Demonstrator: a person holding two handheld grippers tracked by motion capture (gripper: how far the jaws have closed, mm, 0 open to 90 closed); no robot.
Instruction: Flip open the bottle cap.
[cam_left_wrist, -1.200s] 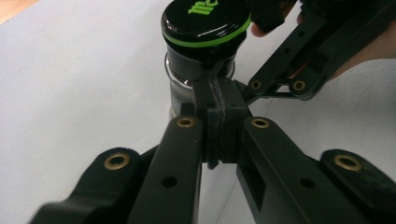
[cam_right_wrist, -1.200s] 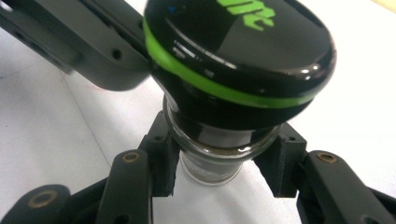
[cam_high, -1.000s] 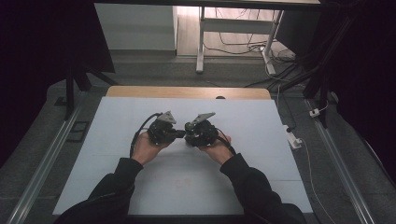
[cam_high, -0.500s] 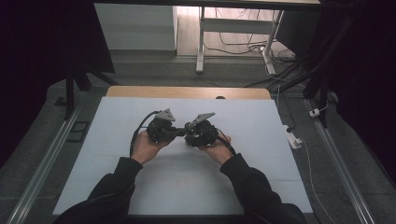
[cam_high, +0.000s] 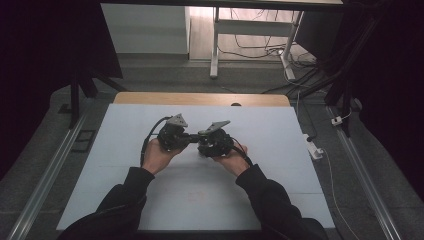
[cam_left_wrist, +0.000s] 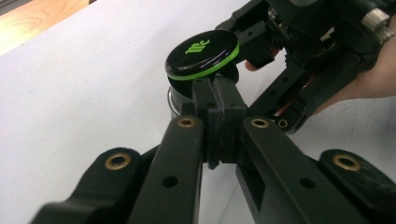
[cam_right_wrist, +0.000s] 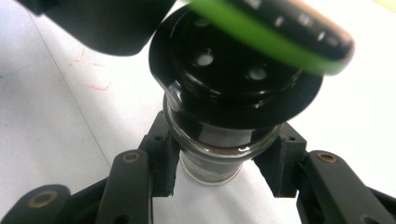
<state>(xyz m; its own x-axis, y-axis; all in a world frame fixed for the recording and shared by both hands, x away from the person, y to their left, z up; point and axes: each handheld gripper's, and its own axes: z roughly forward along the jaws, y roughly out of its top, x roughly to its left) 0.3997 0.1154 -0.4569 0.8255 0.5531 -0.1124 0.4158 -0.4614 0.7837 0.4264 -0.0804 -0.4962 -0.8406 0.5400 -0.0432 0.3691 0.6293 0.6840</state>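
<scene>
Jar (cam_right_wrist: 219, 158) between grippers (lid (cam_left_wrist: 202, 53) above) mid-table (cam_high: 300, 200)

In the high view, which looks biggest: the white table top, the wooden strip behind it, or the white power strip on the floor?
Largest to smallest as they look:
1. white table top
2. wooden strip
3. power strip
</scene>
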